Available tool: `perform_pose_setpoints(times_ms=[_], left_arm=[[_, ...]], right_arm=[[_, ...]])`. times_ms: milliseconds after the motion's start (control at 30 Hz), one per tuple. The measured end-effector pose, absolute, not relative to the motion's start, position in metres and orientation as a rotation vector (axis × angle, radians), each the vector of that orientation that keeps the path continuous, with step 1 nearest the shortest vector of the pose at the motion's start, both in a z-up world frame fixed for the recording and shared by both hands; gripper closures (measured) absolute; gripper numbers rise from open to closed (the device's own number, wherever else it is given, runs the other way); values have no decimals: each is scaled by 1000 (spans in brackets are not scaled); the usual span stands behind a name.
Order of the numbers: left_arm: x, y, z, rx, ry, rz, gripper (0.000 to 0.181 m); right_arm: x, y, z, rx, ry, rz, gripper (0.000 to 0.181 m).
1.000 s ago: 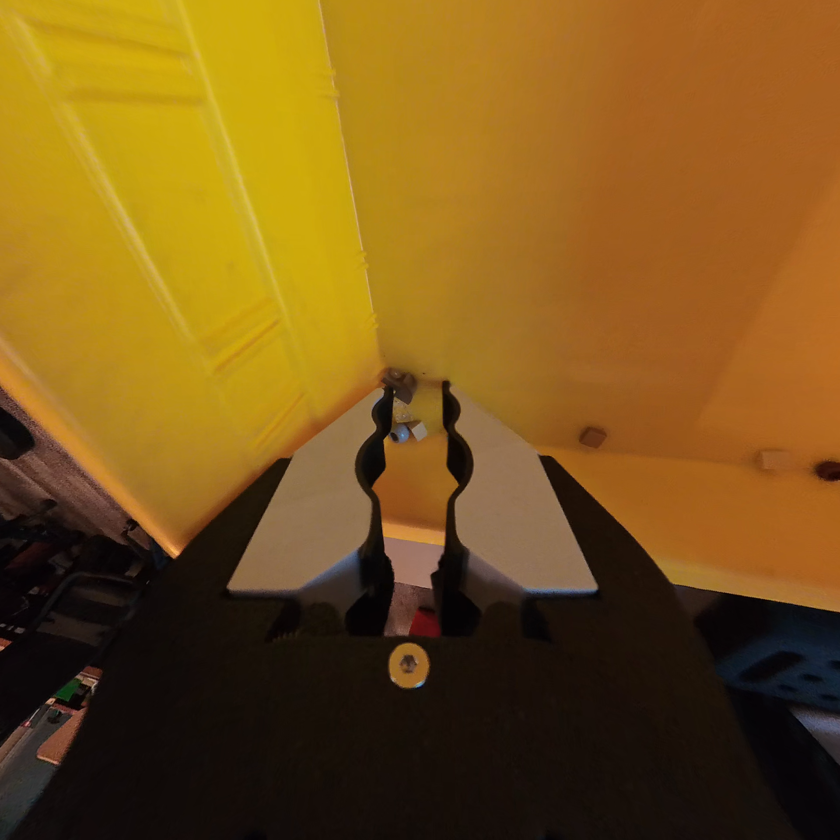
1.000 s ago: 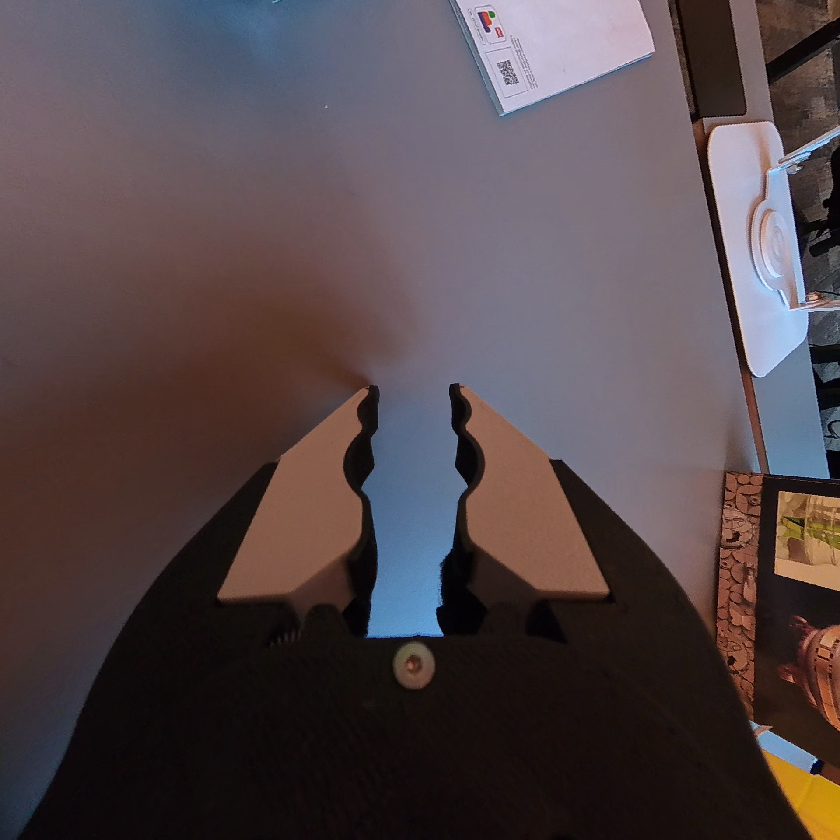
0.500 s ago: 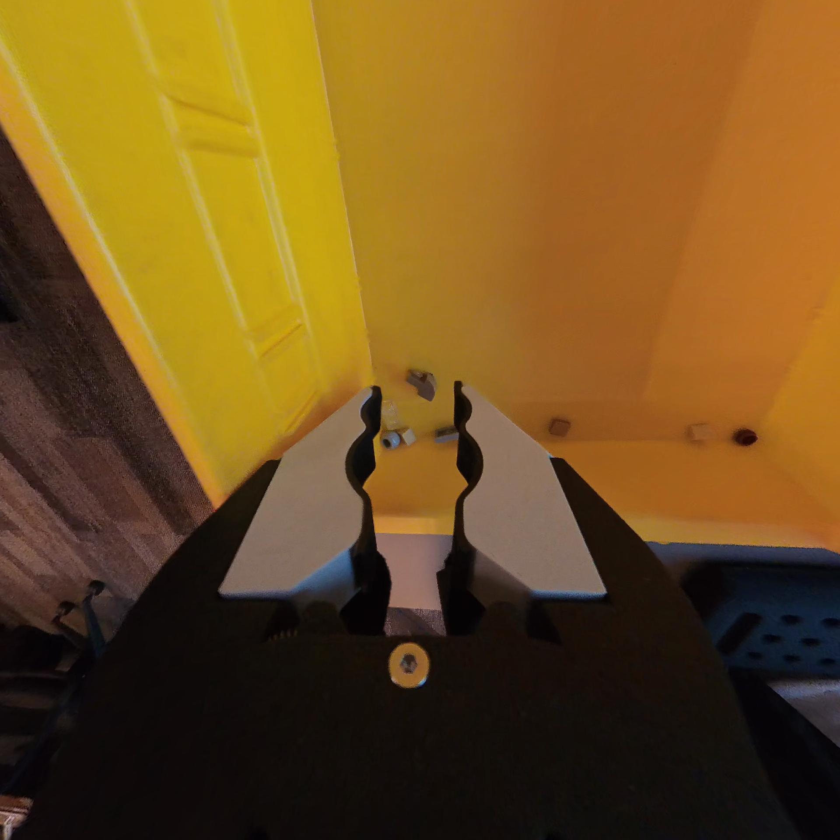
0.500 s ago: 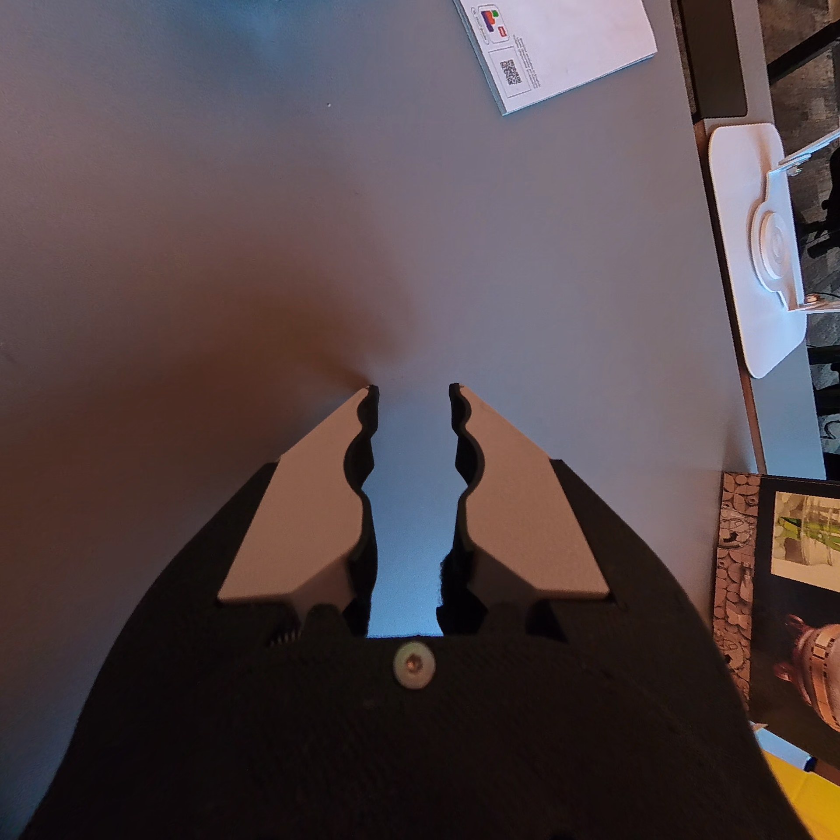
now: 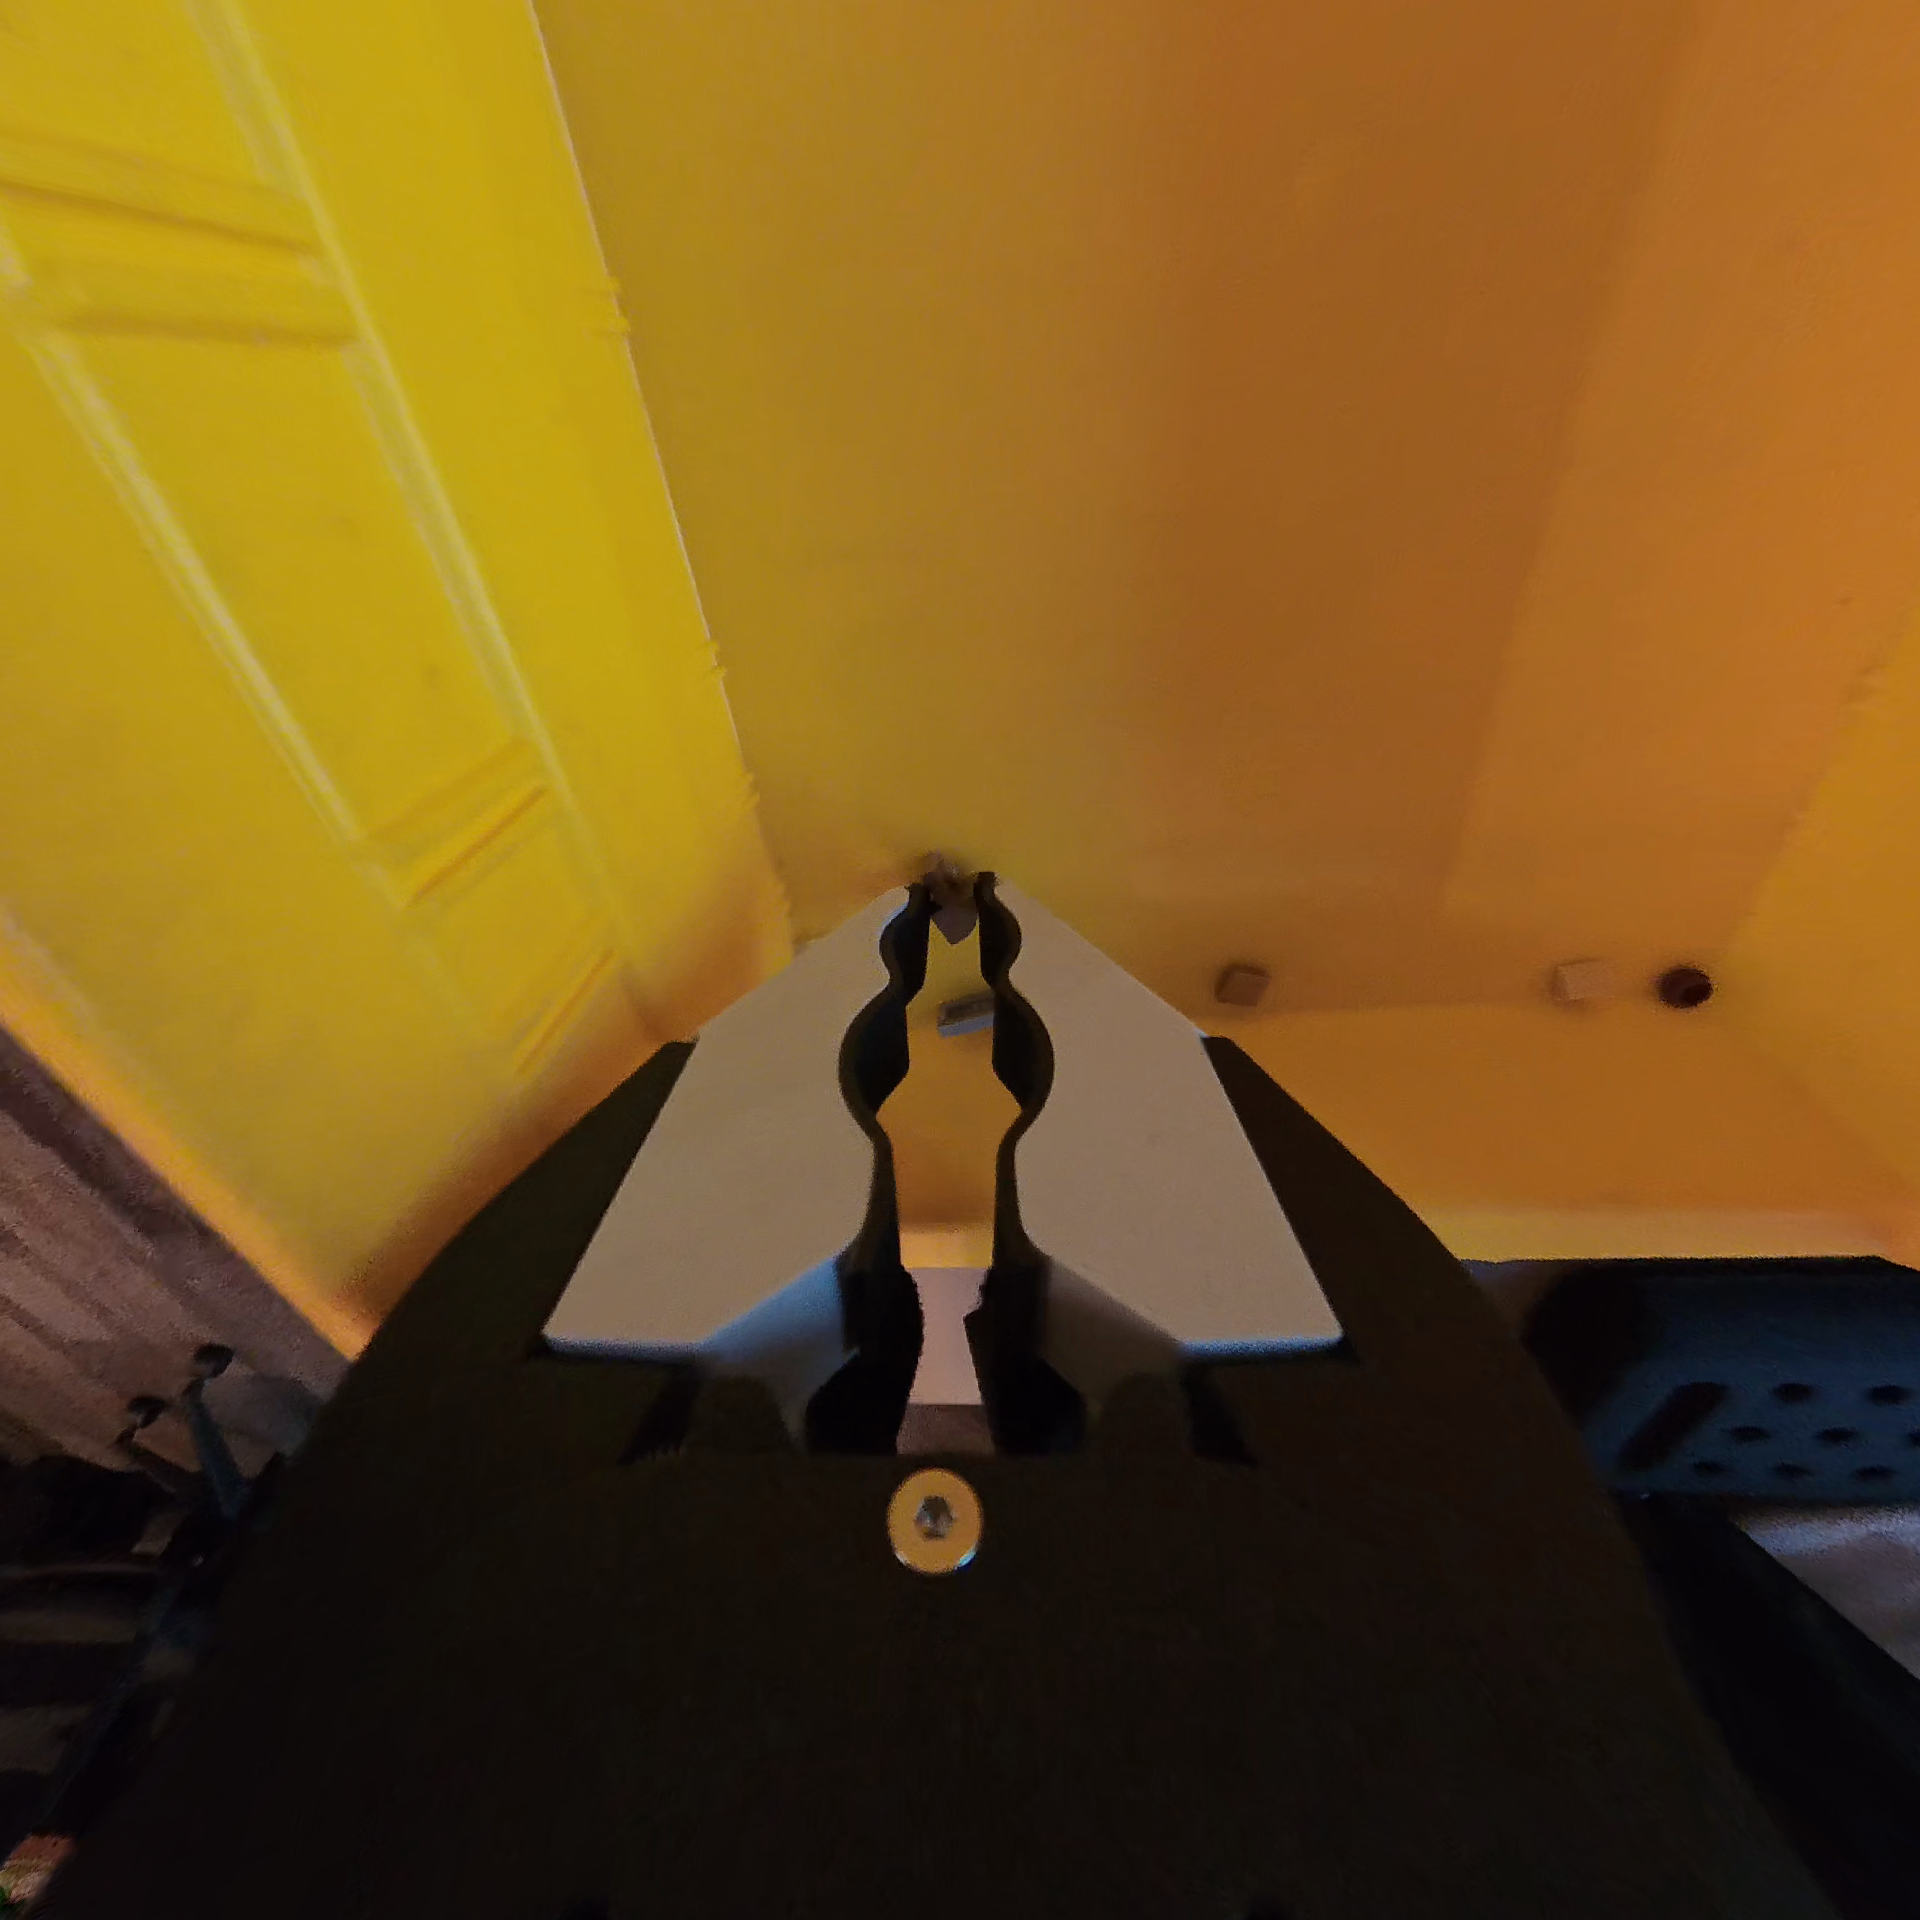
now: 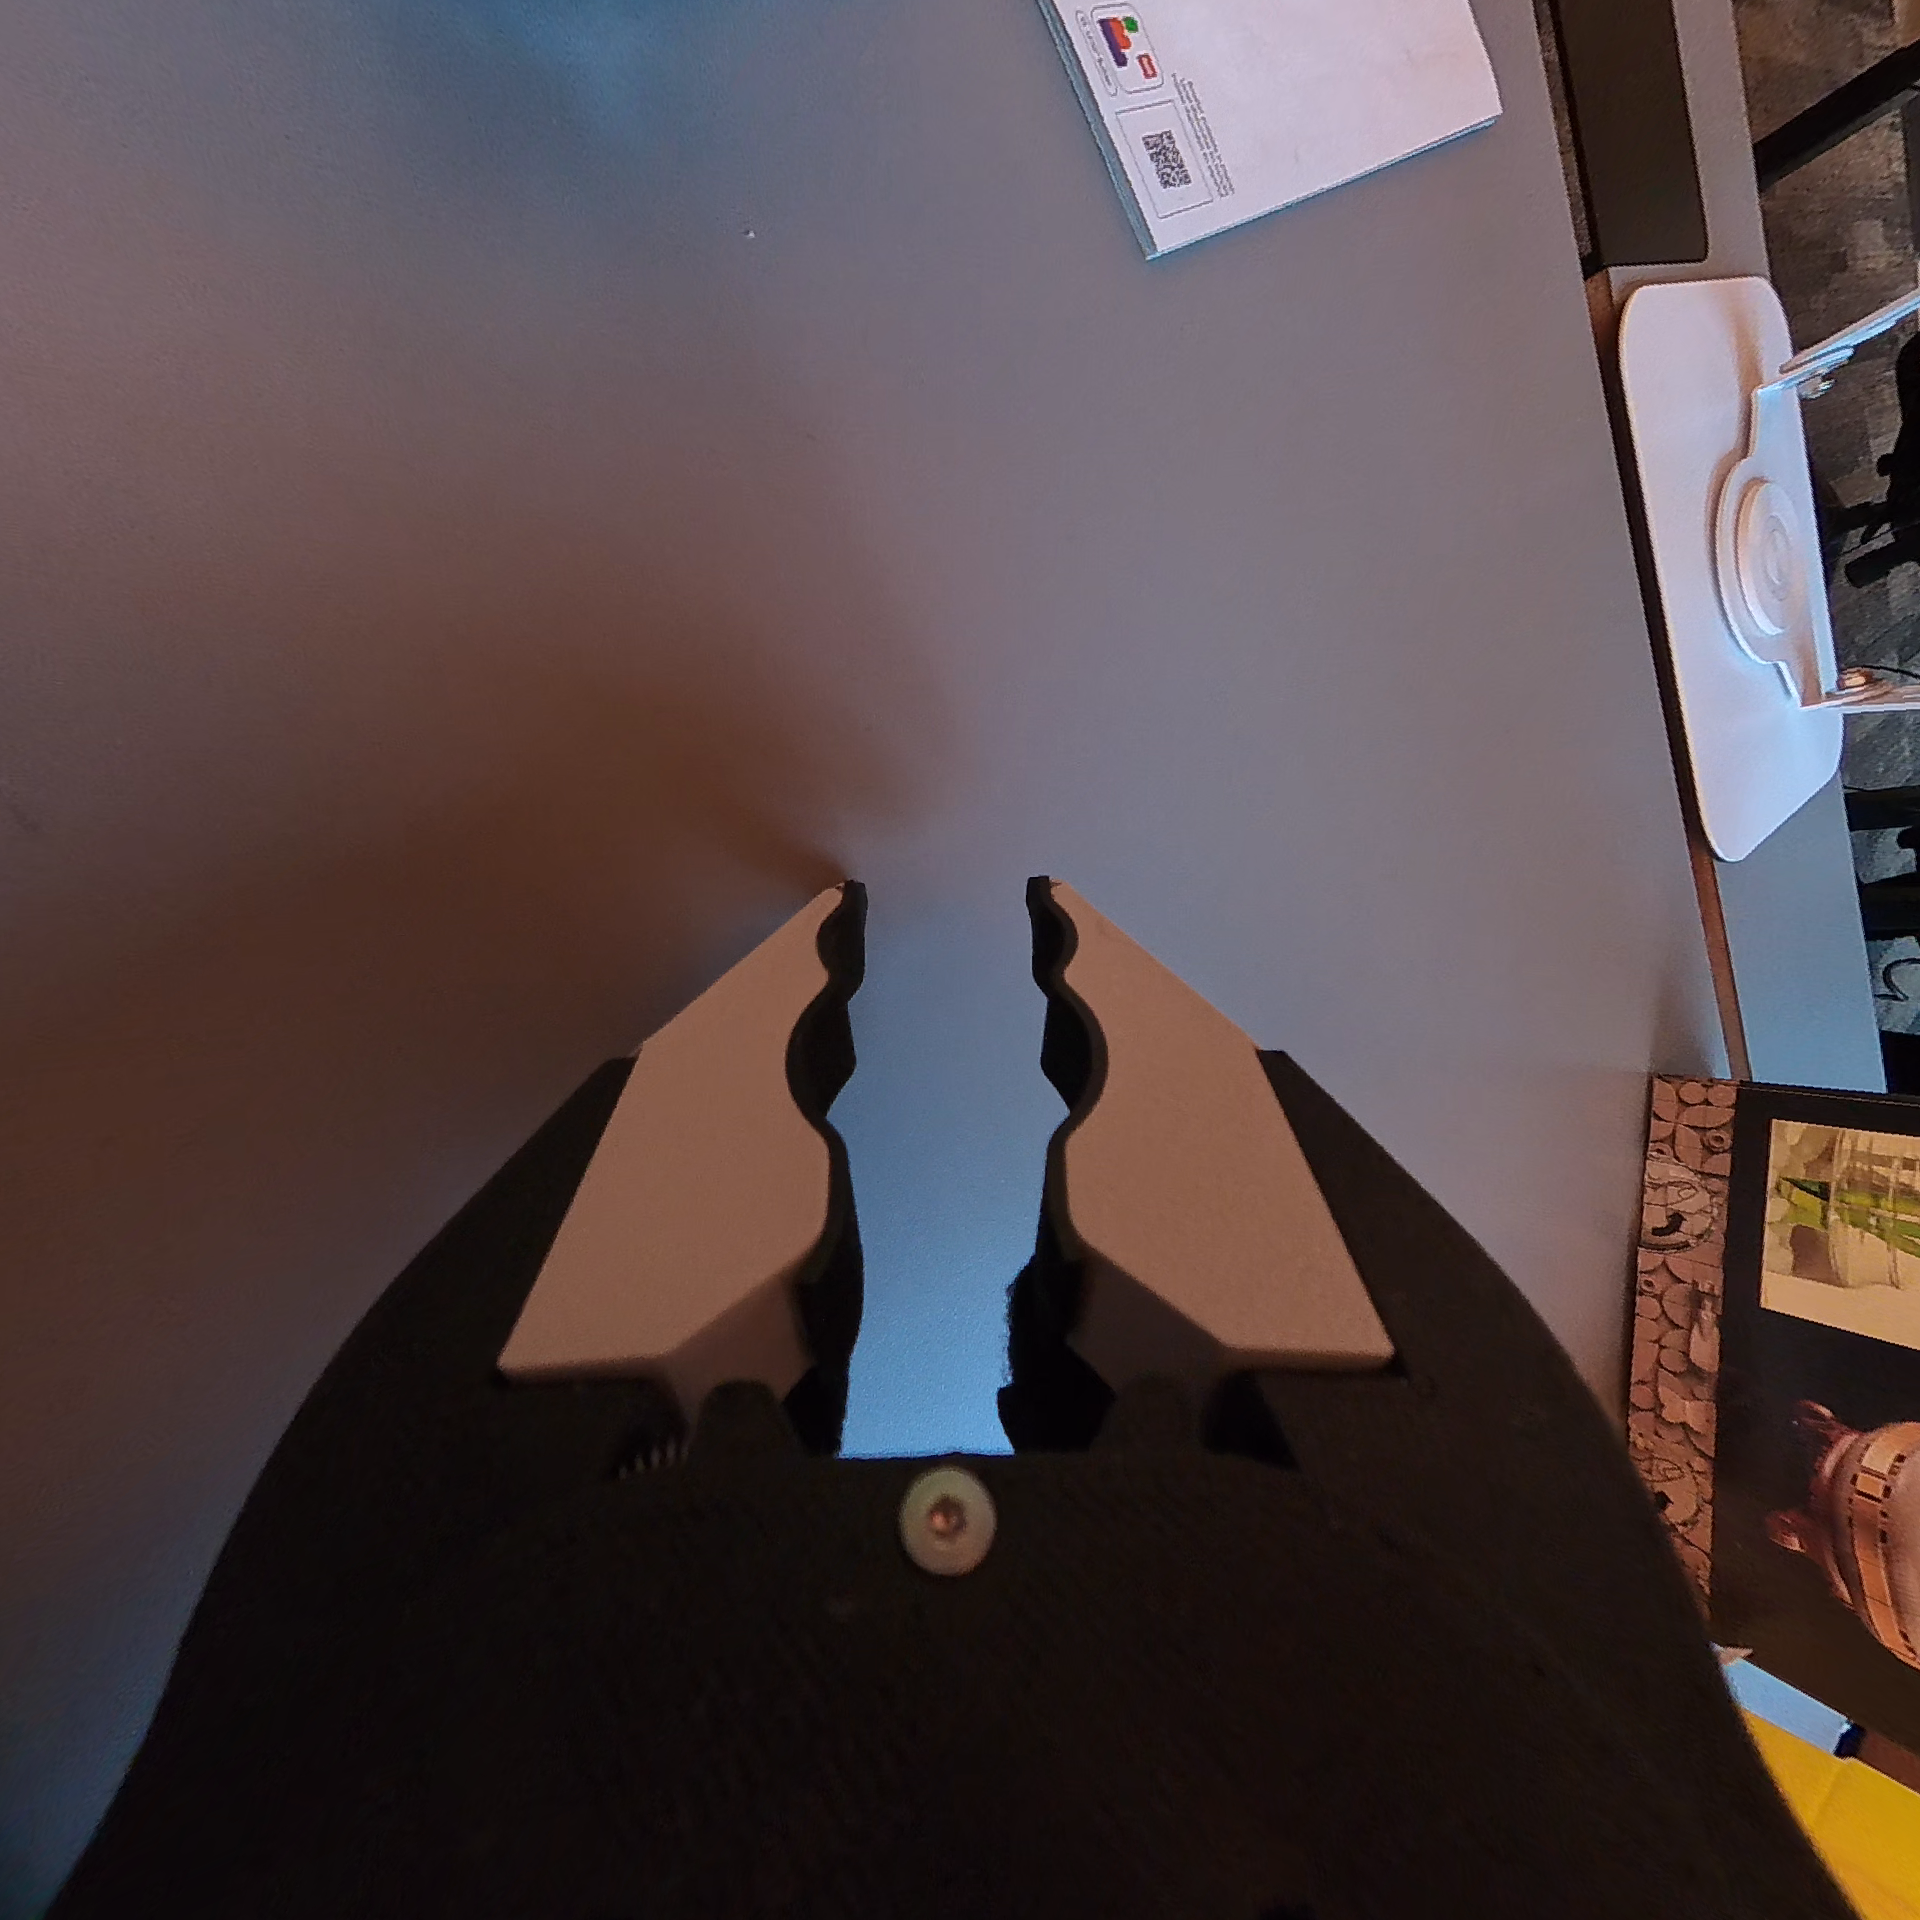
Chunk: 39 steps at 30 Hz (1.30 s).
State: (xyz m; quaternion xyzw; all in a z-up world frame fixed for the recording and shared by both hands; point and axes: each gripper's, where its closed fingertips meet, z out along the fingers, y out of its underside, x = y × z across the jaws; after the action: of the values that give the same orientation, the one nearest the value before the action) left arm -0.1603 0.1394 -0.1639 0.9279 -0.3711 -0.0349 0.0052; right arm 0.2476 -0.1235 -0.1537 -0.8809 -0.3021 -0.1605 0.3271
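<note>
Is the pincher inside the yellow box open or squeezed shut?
Squeezed nearly shut: the left gripper tips pinch a small grey piece in the yellow box corner.

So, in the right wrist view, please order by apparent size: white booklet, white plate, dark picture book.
1. white plate
2. white booklet; cut off, nearly alike
3. dark picture book; cropped and nearer, so unsure

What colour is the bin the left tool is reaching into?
Yellow; the bin shows best in the left wrist view.

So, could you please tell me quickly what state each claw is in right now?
Left claw: closed on a small grey piece inside the yellow bin.
Right claw: open, holding nothing, above the grey table.
</note>
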Motion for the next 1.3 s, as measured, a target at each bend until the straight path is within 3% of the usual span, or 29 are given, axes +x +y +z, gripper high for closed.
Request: perform_pose_setpoints(times_ms=[200, 367, 633, 900, 1000, 1167, 1300], left_arm=[[-112, 123, -129, 2925, -1269, 329, 174], [-37, 87, -69, 2890, -1663, 667, 174], [80, -12, -24, 2450, -2166, 1119, 174], [114, -33, -43, 2311, -2231, 1048, 172], [113, -25, -46, 2342, -2250, 981, 146], [91, 8, -18, 2512, -2391, 920, 142], [25, 61, -4, 2794, -2267, 762, 129]], right_arm=[[248, -123, -154, -2307, -791, -422, 150], [248, -123, -154, -2306, -790, -422, 150], [247, -122, -154, -2302, -791, -423, 151], [248, -123, -154, -2304, -791, -428, 151], [248, -123, -154, -2305, -792, -431, 151], [249, -123, -153, -2305, -792, -437, 151], [250, -124, -153, -2306, -790, -441, 151]])
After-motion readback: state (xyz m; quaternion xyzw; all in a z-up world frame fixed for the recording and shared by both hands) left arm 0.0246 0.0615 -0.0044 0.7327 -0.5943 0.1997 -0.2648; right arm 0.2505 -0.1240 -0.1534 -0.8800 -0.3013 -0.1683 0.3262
